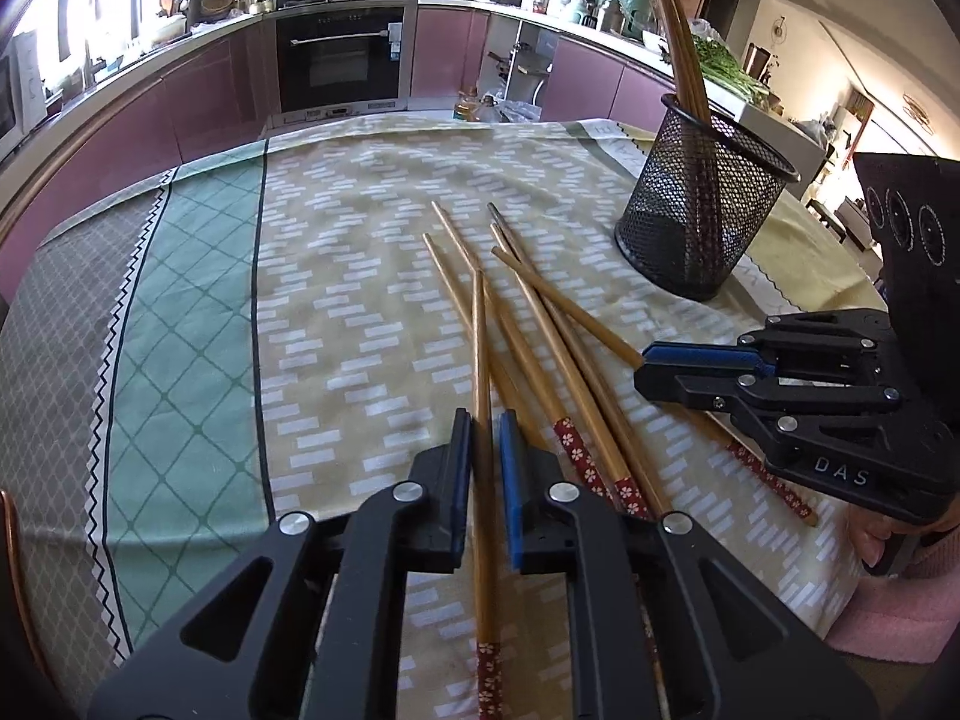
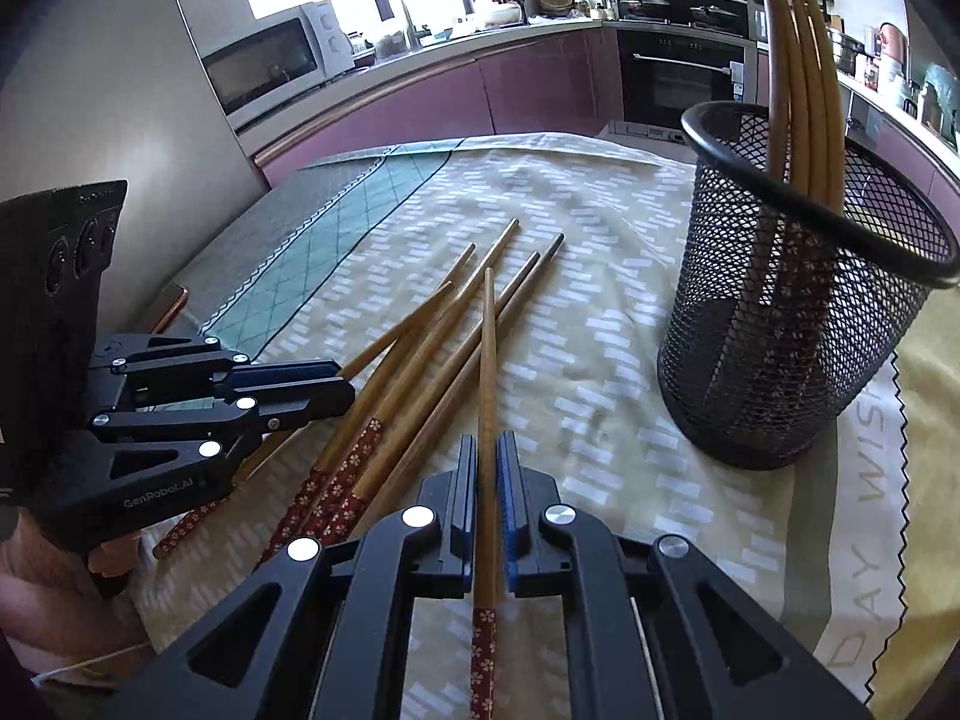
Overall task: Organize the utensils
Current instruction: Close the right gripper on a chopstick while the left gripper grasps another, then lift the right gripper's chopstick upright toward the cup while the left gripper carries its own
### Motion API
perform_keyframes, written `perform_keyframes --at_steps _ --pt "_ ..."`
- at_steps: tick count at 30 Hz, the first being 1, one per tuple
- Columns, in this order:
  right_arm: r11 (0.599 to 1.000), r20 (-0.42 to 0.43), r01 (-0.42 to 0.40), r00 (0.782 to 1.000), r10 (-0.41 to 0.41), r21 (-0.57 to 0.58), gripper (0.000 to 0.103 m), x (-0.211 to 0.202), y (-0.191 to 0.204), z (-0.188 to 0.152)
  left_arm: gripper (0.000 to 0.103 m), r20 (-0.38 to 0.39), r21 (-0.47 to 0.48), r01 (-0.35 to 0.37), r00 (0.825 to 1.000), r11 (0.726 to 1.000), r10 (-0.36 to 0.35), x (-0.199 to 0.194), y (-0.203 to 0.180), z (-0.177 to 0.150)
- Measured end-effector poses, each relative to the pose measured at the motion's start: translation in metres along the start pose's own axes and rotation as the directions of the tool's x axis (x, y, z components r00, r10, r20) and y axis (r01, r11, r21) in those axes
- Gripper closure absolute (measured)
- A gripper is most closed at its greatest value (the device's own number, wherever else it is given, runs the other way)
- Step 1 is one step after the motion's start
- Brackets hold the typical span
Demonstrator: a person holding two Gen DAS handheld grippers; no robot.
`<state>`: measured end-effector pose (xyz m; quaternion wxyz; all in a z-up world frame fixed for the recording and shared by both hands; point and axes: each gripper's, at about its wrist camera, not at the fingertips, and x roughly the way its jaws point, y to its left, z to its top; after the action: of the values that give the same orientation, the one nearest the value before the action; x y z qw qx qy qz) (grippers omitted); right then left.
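Several wooden chopsticks with red flowered ends lie in a loose pile on the tablecloth; the pile also shows in the right wrist view. My left gripper is shut on one chopstick that runs between its fingers. My right gripper is shut on another chopstick; it shows from the side in the left wrist view. A black mesh holder stands at the right with several chopsticks upright in it, also in the right wrist view.
The patterned tablecloth covers the table. Purple kitchen cabinets and an oven stand beyond the far edge. A microwave sits on the counter at the left.
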<state>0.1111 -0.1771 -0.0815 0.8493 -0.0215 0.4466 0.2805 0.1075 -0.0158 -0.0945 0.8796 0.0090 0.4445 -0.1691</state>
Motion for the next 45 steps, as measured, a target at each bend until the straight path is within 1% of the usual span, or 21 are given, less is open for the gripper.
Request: perform_keyframes --at_steps 2,6,7,8,11,18,23,31,34,37,45 --pt "1.0 0.001 0.001 1.0 -0.001 0.004 0.096 0.001 0.0 0.002 0.089 -0.006 0.013 0.007 1.0 1.0 -0.007 0.001 0.0 0.0" --pt "1.0 0.001 0.0 1.0 0.0 0.001 0.096 0.005 -0.001 0.004 0.089 -0.012 0.013 0.01 1.0 1.0 -0.01 0.003 -0.001 0.002" --pt "1.0 0.002 0.001 1.0 -0.001 -0.001 0.097 0.005 -0.001 0.005 0.091 -0.012 0.011 0.009 1.0 1.0 -0.009 0.003 -0.001 0.002" --pt "1.0 0.006 0.002 1.0 -0.002 -0.001 0.097 0.004 -0.002 0.005 0.095 -0.01 0.006 0.003 1.0 1.0 -0.003 0.003 0.0 0.003" --pt "1.0 0.032 -0.001 0.999 0.001 0.004 0.097 -0.004 -0.004 0.006 0.095 -0.003 -0.014 0.013 1.0 1.0 -0.013 -0.001 0.002 0.005" --pt "1.0 0.123 -0.014 0.992 0.014 0.004 0.097 -0.04 -0.009 0.01 0.095 0.057 -0.019 0.094 0.994 0.995 -0.092 -0.027 0.001 0.016" --pt "1.0 0.185 -0.014 0.983 0.012 0.008 0.097 -0.065 -0.013 0.012 0.095 0.108 0.0 0.158 0.982 0.987 -0.157 -0.051 -0.006 0.027" --pt "1.0 0.275 -0.004 0.961 -0.003 0.025 0.097 -0.1 -0.023 0.013 0.095 0.182 0.035 0.216 0.959 0.976 -0.219 -0.088 -0.014 0.041" --pt "1.0 0.311 0.0 0.95 -0.01 0.031 0.097 -0.112 -0.029 0.016 0.095 0.213 0.05 0.239 0.946 0.97 -0.244 -0.103 -0.017 0.047" --pt "0.999 0.345 0.012 0.938 -0.022 0.033 0.097 -0.123 -0.033 0.019 0.095 0.249 0.067 0.265 0.929 0.962 -0.273 -0.117 -0.02 0.054" --pt "0.999 0.414 0.029 0.91 -0.036 0.023 0.097 -0.148 -0.045 0.03 0.095 0.317 0.079 0.281 0.903 0.957 -0.291 -0.126 -0.031 0.083"
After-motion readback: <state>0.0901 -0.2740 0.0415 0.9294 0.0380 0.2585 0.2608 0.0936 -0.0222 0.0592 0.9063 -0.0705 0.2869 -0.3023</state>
